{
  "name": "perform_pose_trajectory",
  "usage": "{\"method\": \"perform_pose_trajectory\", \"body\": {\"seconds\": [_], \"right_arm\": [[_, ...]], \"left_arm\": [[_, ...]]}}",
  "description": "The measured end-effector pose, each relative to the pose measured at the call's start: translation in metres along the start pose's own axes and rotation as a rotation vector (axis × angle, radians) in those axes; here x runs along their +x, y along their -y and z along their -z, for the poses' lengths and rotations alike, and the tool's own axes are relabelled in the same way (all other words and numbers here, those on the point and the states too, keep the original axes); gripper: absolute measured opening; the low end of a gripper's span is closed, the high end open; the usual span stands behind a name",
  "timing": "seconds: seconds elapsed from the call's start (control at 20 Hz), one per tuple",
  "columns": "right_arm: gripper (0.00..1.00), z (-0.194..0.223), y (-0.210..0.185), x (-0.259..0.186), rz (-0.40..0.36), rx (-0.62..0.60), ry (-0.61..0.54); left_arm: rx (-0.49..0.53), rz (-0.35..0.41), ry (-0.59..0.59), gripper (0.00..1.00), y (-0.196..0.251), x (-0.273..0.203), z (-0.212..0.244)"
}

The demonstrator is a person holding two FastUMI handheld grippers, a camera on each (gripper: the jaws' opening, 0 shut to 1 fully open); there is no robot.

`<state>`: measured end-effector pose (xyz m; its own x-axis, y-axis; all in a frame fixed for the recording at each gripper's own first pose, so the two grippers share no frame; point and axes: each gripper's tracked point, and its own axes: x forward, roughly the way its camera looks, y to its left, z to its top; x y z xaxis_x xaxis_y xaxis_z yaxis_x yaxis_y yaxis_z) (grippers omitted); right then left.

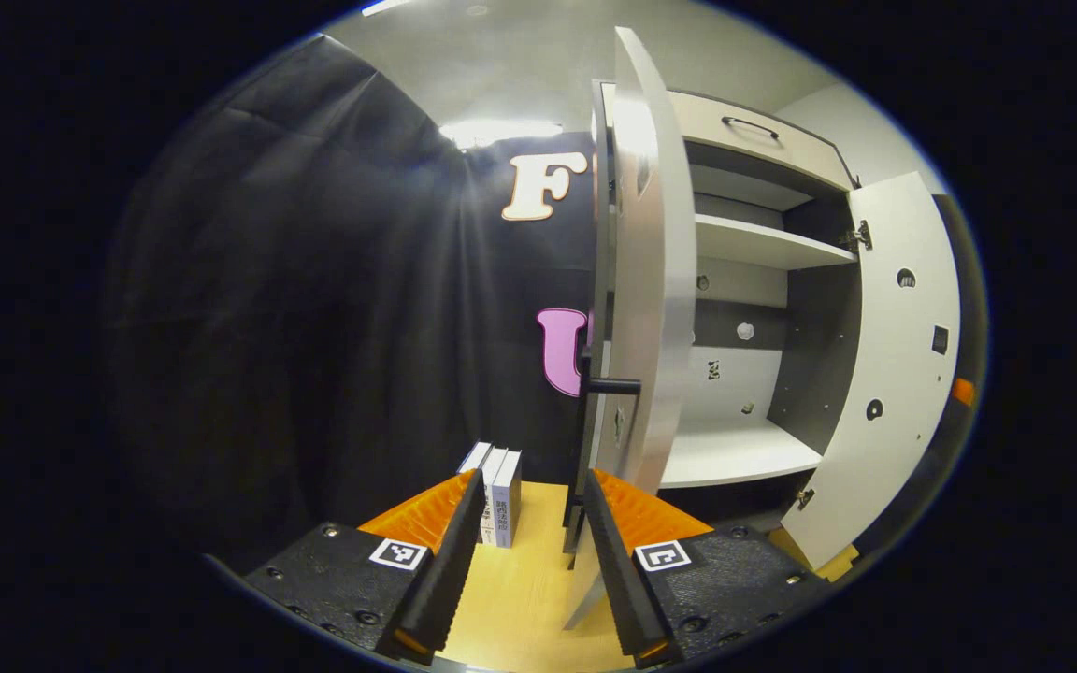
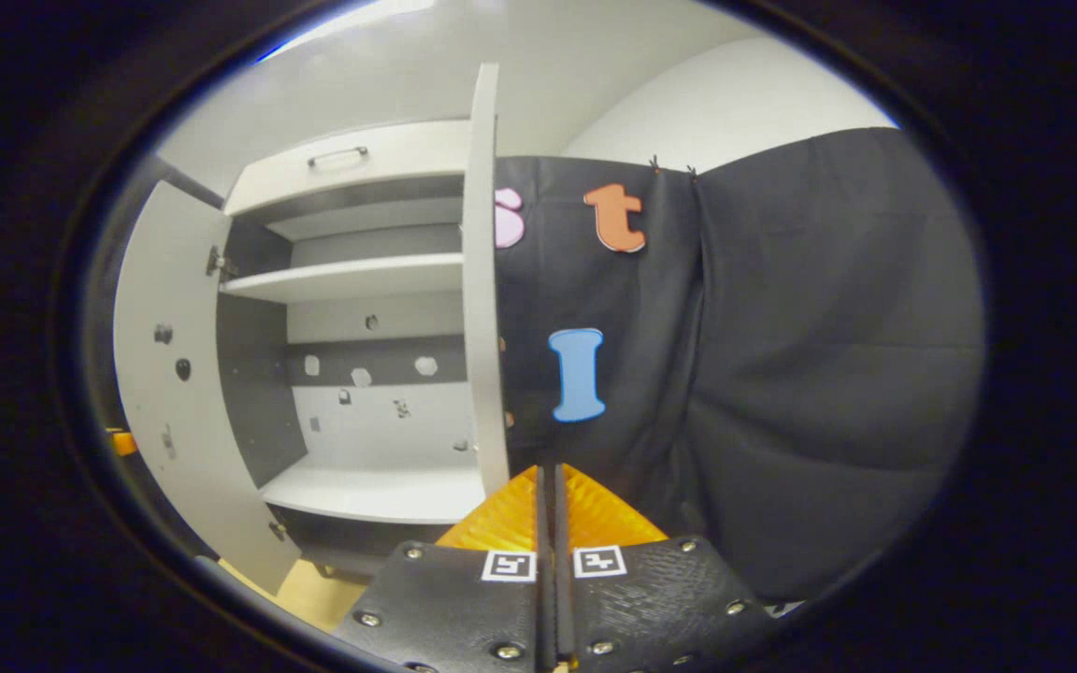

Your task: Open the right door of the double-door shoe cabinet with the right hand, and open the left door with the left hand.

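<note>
The shoe cabinet (image 1: 744, 449) stands with both doors swung out and its pale shelves bare. In the left gripper view the left door (image 1: 655, 280) is edge-on right ahead, its dark bar handle (image 1: 613, 385) on the side facing the cloth wall. My left gripper (image 1: 532, 481) is open just below that handle, and the handle's lower end sits by its right finger (image 1: 615, 570). The right door (image 1: 894, 374) hangs open farther off. In the right gripper view the right door (image 2: 482, 280) is edge-on just left of my right gripper (image 2: 548, 486), which is shut with nothing in it. The left door (image 2: 165, 374) shows beyond.
A drawer with a dark handle (image 1: 749, 126) tops the cabinet. Three upright books (image 1: 496, 495) stand on the wooden surface (image 1: 520, 598) left of the left door. Black cloth walls close in on both sides.
</note>
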<state>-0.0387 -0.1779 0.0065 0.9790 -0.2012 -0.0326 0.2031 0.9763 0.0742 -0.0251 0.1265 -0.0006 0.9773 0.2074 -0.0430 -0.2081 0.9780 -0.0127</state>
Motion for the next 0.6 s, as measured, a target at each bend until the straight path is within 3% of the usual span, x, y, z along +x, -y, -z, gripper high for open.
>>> {"method": "perform_pose_trajectory", "body": {"seconds": [0.15,0.3,0.5,0.6], "right_arm": [[0.00,-0.020,-0.026,-0.014,-0.050,0.016,0.037],[0.00,-0.031,-0.050,-0.019,-0.104,0.009,0.064],[0.00,-0.026,-0.099,-0.008,-0.179,0.009,0.049],[0.00,-0.018,-0.119,-0.001,-0.208,0.013,0.022]], "left_arm": [[-0.016,0.023,0.024,0.66,0.022,-0.016,-0.019],[-0.043,0.097,0.072,0.66,0.055,-0.022,-0.048],[0.017,0.177,0.143,0.66,0.098,-0.015,-0.075],[0.046,0.219,0.169,0.60,0.124,-0.009,-0.084]]}}
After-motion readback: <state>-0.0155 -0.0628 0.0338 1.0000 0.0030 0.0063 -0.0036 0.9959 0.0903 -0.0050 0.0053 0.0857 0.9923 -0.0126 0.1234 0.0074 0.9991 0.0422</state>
